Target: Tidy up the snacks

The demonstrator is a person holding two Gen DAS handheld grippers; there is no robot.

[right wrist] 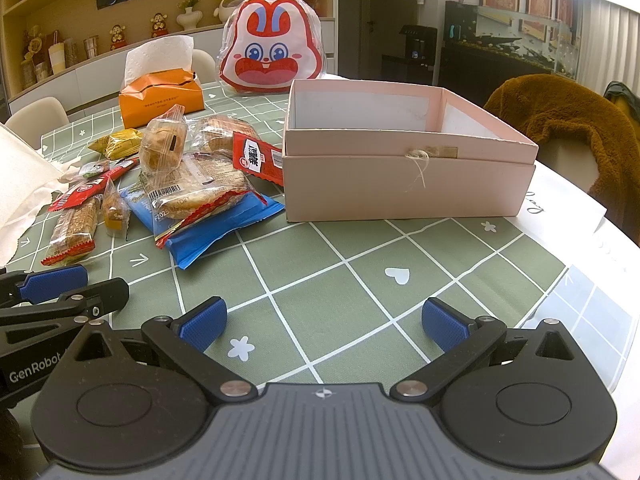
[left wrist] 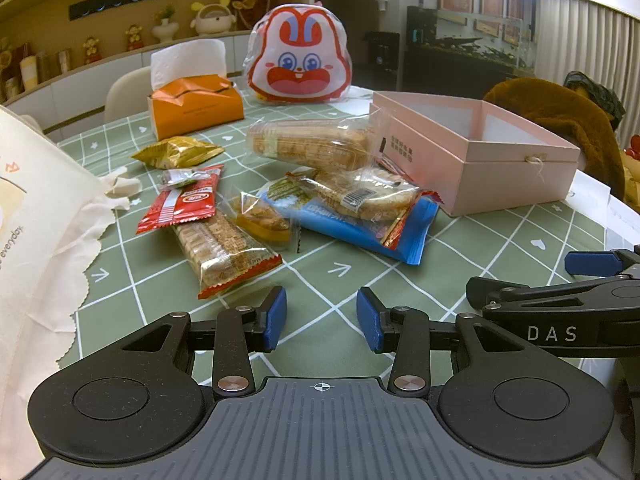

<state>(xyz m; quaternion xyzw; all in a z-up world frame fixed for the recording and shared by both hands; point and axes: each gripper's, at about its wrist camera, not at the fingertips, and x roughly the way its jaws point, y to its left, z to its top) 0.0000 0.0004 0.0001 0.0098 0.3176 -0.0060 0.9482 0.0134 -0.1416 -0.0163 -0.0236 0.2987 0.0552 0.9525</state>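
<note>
A heap of wrapped snacks lies on the green checked tablecloth (left wrist: pixel 328 248): a blue packet (left wrist: pixel 360 228), a long cracker pack with red ends (left wrist: pixel 224 252), a red wafer bar (left wrist: pixel 180 204), a yellow packet (left wrist: pixel 176 152) and clear-wrapped pastries (left wrist: pixel 312 144). An open pink box (right wrist: pixel 408 184) stands to the right of the heap, and the part of its inside that shows is bare. My left gripper (left wrist: pixel 322 318) is open just in front of the cracker pack, with nothing between its fingers. My right gripper (right wrist: pixel 324 326) stands open over bare cloth in front of the box.
An orange tissue box (left wrist: pixel 196 110) and a red-and-white rabbit-face bag (left wrist: pixel 298 56) stand at the back of the table. A cream cloth bag (left wrist: pixel 36 216) lies at the left edge. A brown fleece (right wrist: pixel 560 120) hangs over a chair to the right.
</note>
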